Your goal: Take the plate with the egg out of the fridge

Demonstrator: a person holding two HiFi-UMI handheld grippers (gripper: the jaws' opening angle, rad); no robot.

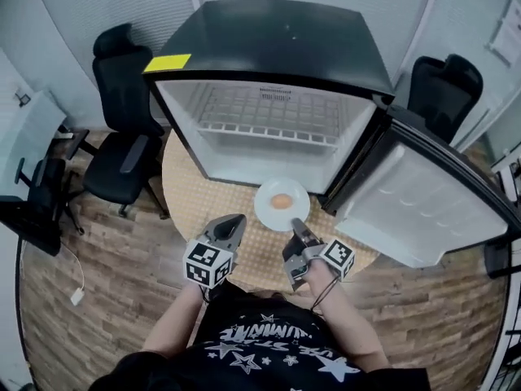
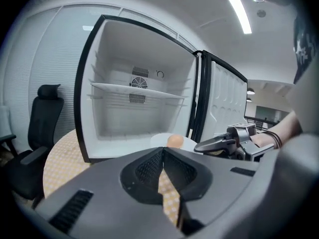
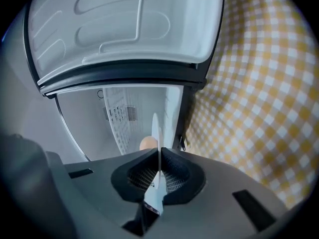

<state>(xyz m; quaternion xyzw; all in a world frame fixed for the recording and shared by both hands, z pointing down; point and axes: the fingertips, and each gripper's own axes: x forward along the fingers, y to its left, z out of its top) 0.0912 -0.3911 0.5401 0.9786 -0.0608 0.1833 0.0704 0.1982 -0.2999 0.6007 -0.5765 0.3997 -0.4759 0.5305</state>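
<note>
Head view: the plate [image 1: 264, 208] with the egg [image 1: 281, 201] sits on the checked worktop [image 1: 191, 206] before the open fridge [image 1: 269, 47], and the right hand-held gripper [image 1: 298, 228] meets its near rim. Left gripper view: the left hand-held gripper [image 2: 162, 152] is closed and empty. Right gripper view: the jaws pinch the plate's rim.

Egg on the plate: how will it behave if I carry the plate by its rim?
The egg lies loose and round on the shallow plate, so it will probably roll if the plate tilts. The right gripper pinches only one edge, so the far side may dip. A drop would likely crack the egg.
</note>
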